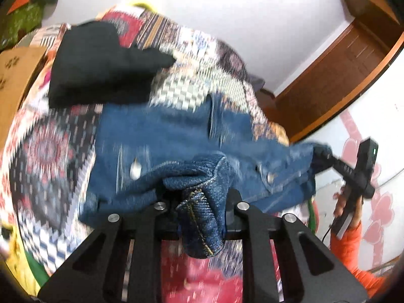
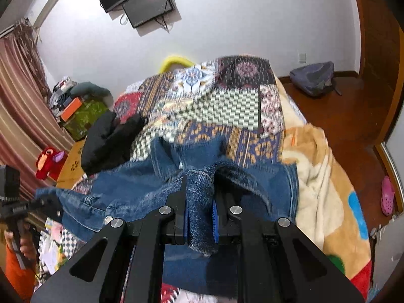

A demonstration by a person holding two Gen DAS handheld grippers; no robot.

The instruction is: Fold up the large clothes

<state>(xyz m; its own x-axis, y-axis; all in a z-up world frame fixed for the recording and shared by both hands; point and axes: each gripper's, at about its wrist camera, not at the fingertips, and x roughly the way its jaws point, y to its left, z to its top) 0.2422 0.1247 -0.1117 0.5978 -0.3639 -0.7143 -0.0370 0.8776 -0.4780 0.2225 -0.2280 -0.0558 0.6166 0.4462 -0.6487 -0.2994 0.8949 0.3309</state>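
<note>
Denim jacket (image 1: 161,136) spread on patchwork bedspread (image 1: 192,75), near edge lifted. Left gripper (image 1: 199,202) clamps bunched denim fold between its fingers; right gripper (image 2: 199,217) pinches another fold (blue pads pressing cloth). Black garment (image 2: 108,144) lies far left of jacket, just beside it. Beige blanket (image 2: 320,176) at right.

Denim jacket (image 2: 131,184) lies on the bed quilt (image 2: 227,106); dark garment (image 2: 111,141) behind-left of it
</note>
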